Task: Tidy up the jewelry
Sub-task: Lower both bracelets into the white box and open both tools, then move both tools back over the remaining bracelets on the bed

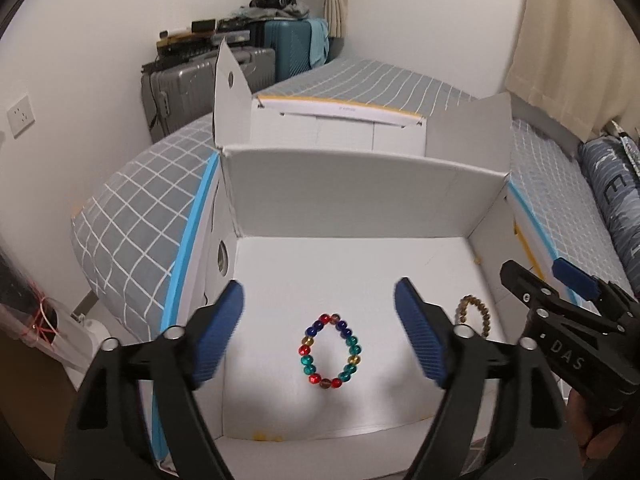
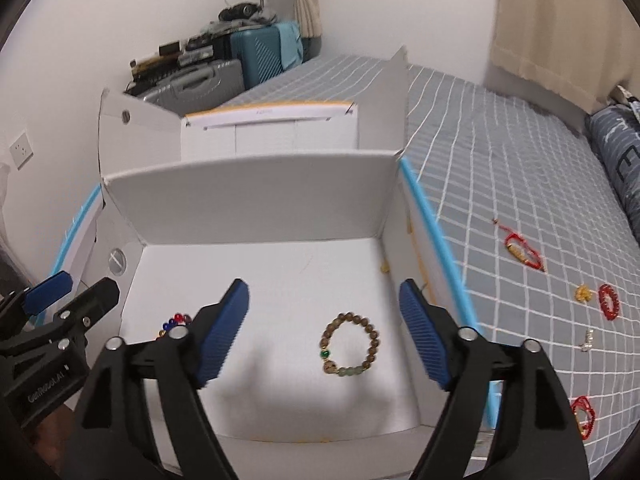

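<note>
Bed [image 2: 500, 160] with grey checked cover fills the right of the right wrist view. White box [image 1: 360, 184] sits on it, centre frame, flaps up. Left gripper [image 1: 320, 336] spread wide, empty; right gripper [image 2: 324, 336] likewise. Multicolour bracelet [image 1: 331, 351] lies on the box floor, lower centre; brown bracelet [image 2: 350, 345] beside it. Red bracelets [image 2: 609, 302] on the cover, right edge.

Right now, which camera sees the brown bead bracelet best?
The right wrist view. There the brown bead bracelet lies whole on the floor of the white box, between the open jaws, green beads showing. The left wrist view catches only part of it, behind one blue pad.
</note>
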### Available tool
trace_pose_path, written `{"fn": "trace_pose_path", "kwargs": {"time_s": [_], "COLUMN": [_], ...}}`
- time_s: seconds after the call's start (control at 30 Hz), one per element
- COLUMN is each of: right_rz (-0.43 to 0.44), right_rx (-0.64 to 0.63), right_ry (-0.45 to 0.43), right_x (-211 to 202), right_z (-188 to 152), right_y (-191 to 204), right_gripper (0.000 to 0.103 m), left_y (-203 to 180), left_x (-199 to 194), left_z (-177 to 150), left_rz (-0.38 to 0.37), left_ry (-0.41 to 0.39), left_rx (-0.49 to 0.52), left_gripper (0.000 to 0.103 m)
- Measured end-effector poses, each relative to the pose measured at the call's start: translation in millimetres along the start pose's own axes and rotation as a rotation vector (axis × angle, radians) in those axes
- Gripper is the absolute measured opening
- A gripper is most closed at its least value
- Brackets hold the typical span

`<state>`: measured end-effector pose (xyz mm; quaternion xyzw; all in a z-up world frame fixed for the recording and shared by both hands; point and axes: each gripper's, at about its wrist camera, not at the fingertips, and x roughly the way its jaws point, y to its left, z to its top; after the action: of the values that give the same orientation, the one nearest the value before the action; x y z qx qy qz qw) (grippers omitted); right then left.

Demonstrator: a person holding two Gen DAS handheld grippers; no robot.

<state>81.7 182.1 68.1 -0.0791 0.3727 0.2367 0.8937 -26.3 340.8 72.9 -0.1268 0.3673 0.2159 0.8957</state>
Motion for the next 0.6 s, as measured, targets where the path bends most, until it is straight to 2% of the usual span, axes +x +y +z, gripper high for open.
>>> {"fn": "trace_pose_path", "kwargs": {"time_s": [0.03, 0.13, 0.33, 0.6], "right_rz": [-0.01, -0.03, -0.056, -0.114], "right_rx": [0.009, 0.022, 0.043, 0.079], "right_ry": [-0.016, -0.049, -0.1, -0.122], "right_x": [-6, -19, -48, -79], "right_z": [1, 4, 4, -2], "right_y": [-5, -17, -44, -93], "right_gripper": [0.082, 0.086, 0.095, 0.095], "left_y": [-2, -11, -33, -85], "left_x": [-3, -13, -29, -53], "left_z": [1, 3, 4, 6], "left_rz": [-0.004, -0.02, -0.032, -0.093], "left_ry": [-0.007, -0.029, -0.051, -0.09], "left_rx": [0.0, 0.004, 0.03, 0.085], "left_gripper": [0.09, 0.097, 0.097, 0.097]}}
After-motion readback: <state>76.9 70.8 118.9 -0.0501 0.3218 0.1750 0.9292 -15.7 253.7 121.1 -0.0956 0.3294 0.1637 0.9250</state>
